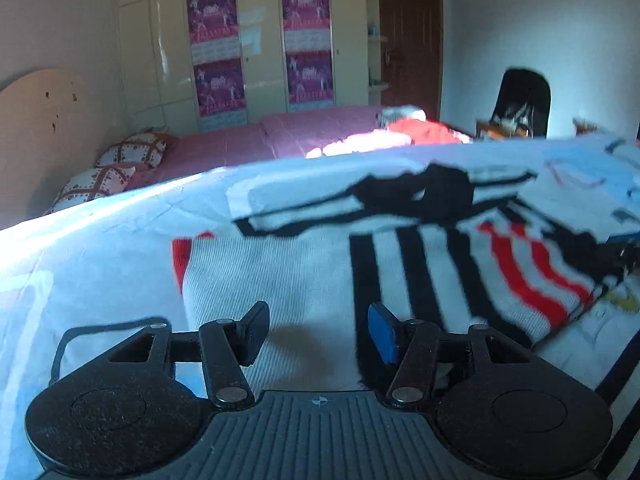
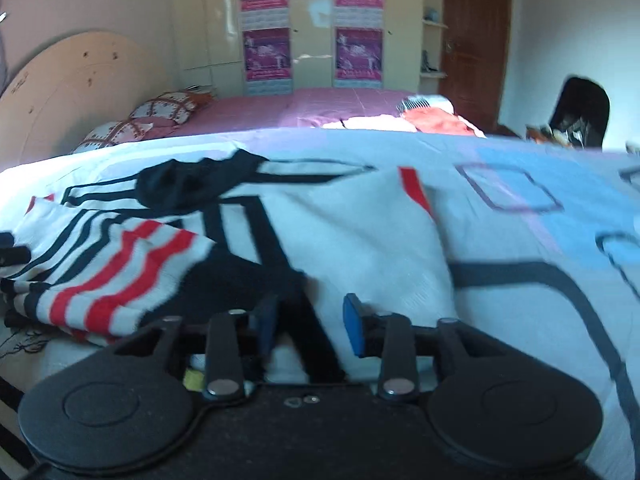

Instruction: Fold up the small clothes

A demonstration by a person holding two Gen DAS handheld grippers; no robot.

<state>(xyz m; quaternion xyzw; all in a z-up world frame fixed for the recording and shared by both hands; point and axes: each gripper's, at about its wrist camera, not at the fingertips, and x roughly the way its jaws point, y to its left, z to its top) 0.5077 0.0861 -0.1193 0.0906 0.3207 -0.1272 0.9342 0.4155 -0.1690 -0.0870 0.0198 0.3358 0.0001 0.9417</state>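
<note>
Both claws agape over shirt [image 1: 304, 280]

One striped garment [image 1: 304, 280]; two pillows [image 1: 136, 148]; four pink posters [image 1: 212, 16]; one chair [image 1: 524, 100].

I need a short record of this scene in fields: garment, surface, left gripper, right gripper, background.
garment: white shirt with black and red stripes, partly folded, striped sleeve lying over it
surface: light blue sheet on a bed
left gripper: open, over the shirt, holding nothing
right gripper: open, over the shirt, holding nothing
background: pink bed, wardrobe, brown door
</note>
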